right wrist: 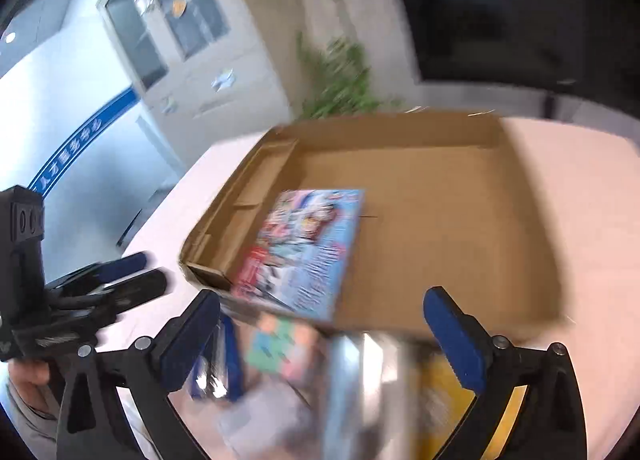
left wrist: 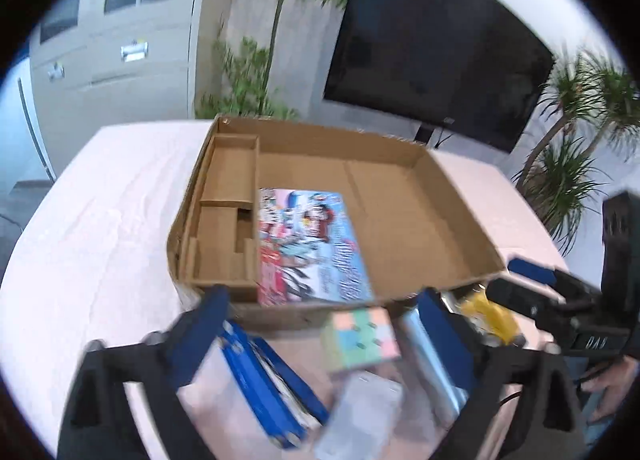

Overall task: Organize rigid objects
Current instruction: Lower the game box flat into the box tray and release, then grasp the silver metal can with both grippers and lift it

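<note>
The room has a beige metal cabinet (left wrist: 116, 48) with glass doors on the left, a big black screen (left wrist: 436, 56) on the wall, and green plants (left wrist: 576, 164) beside it. On a blue stripe across the glass wall (right wrist: 80, 148) in the right wrist view there is white writing, but I cannot read it.

A table with a pale pink cloth (left wrist: 100, 240), slightly wrinkled, carries a flat open cardboard box (left wrist: 420, 220). The box is of brown corrugated board, shallow, with small folded compartments along its left wall. Inside it, against these compartments and close to the near wall, lies a thin rectangular package (left wrist: 312, 248) with a glossy colourful print in blue, pink and red; its text is too blurred to read.

In front of the box, on the cloth, lie several rigid things close together: a pastel cube (left wrist: 360, 340) with square fields in pink, green and blue, a blue flat case (left wrist: 260, 384), a shiny silver cylinder (left wrist: 432, 360), a yellow object (left wrist: 492, 320) and a pale grey translucent piece (left wrist: 360, 416).

The left gripper (left wrist: 320, 324) stands with its blue padded jaws wide apart above these things and grips nothing. The right gripper (right wrist: 324, 336) is likewise spread wide, with nothing clamped between its pads.
</note>
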Demonstrator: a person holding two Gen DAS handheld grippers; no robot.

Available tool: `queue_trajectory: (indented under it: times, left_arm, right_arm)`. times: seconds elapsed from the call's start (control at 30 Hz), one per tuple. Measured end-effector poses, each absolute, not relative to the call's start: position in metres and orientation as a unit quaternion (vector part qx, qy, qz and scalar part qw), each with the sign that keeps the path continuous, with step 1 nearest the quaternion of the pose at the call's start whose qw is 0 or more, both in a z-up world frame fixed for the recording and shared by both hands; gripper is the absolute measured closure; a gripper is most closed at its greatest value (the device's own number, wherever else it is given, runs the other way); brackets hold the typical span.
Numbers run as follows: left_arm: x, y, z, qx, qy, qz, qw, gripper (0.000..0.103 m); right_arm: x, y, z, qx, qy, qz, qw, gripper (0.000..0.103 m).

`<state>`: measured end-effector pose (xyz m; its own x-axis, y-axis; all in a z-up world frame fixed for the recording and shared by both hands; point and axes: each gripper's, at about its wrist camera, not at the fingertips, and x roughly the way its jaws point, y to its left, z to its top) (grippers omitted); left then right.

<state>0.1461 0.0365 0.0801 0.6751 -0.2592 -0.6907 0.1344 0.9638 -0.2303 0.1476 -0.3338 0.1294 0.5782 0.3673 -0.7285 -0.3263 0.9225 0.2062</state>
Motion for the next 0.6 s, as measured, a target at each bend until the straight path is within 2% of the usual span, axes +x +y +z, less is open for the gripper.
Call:
queue_trajectory:
  times: [0.13, 0.3, 0.37, 0.5, 0.6]
  left_arm:
    - [0.126, 0.002, 0.056, -0.105, 0.428, -0.158, 0.884, 0.004]
    - [0.126, -0.018, 0.023, -0.175, 0.455, -0.233, 0.841, 0.005]
    - [0.127, -0.021, 0.014, -0.194, 0.47, -0.24, 0.827, 0.005]
    - [0.12, -0.029, 0.003, -0.206, 0.486, -0.252, 0.811, 0.005]
    - [0.105, -0.037, -0.011, -0.211, 0.513, -0.253, 0.793, 0.005]
  right_arm:
    - [0.107, -0.359, 0.106, -0.026, 0.439, 0.186, 0.879, 0.003]
    - [0.083, -0.352, 0.069, -0.064, 0.464, 0.179, 0.865, 0.023]
    - [0.076, -0.347, 0.062, -0.084, 0.464, 0.18, 0.863, 0.037]
    - [0.052, -0.351, 0.058, -0.083, 0.466, 0.189, 0.86, 0.037]
    - [0.022, -0.359, 0.051, -0.047, 0.497, 0.22, 0.838, 0.035]
